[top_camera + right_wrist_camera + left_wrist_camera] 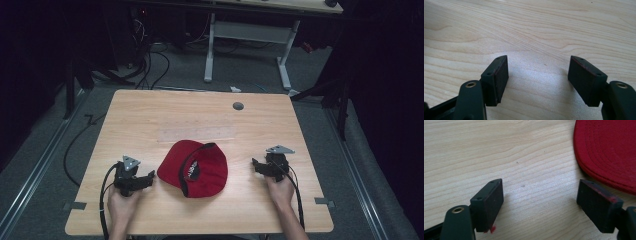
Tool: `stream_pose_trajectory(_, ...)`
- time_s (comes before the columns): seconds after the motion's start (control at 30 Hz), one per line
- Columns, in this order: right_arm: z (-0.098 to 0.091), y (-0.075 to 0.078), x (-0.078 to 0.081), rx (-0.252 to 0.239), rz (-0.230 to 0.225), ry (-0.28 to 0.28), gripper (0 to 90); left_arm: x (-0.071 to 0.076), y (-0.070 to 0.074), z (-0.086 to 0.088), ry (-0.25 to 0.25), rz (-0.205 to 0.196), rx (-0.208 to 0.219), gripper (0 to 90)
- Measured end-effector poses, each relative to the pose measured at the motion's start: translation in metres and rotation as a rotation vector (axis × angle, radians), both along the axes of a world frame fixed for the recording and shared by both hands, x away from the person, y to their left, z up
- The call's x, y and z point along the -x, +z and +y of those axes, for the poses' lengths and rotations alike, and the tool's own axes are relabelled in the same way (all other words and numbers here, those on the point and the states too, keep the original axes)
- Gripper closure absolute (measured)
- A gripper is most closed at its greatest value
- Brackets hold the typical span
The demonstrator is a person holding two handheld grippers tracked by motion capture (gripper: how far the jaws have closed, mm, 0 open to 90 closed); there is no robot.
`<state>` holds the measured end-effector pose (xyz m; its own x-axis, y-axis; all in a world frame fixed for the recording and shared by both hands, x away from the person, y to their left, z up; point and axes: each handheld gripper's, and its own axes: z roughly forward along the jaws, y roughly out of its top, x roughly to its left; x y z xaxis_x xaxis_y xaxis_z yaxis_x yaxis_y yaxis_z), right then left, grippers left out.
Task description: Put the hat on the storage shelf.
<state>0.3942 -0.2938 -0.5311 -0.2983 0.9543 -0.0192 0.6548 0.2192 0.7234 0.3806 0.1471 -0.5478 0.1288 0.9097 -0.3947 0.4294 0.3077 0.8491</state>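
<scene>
A red baseball cap with a black inner band lies upside down near the middle front of the wooden table. My left gripper rests on the table just left of the cap, open, with nothing between its jaws. In the left gripper view, the cap's red brim lies just beyond the right jaw, and the left gripper holds only bare wood. My right gripper sits to the right of the cap, a short gap away, open and empty. The right gripper hovers over bare wood in its own view.
A round grey grommet sits near the table's far edge. A faint clear rectangular patch lies on the wood behind the cap. Beyond the table stand a white desk frame and loose cables on the floor.
</scene>
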Motion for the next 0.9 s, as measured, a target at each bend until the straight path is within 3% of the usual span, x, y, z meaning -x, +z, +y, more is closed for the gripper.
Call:
stream_pose_trajectory(0.5,0.0004,0.0000,-0.0004,0.000,0.002,0.016,32.8,0.0005,-0.0002,-0.0004,0.001,-0.001,-0.001,21.4)
stream_pose_trajectory(0.7,0.0001,0.0012,0.0016,-0.003,0.003,0.031,41.1,0.0005,-0.0001,-0.0004,0.001,-0.001,-0.001,21.4)
stream_pose_trajectory(0.9,0.0015,0.0054,0.0040,-0.063,0.020,0.086,44.1,0.0005,-0.0002,-0.0005,0.001,-0.001,-0.002,21.3)
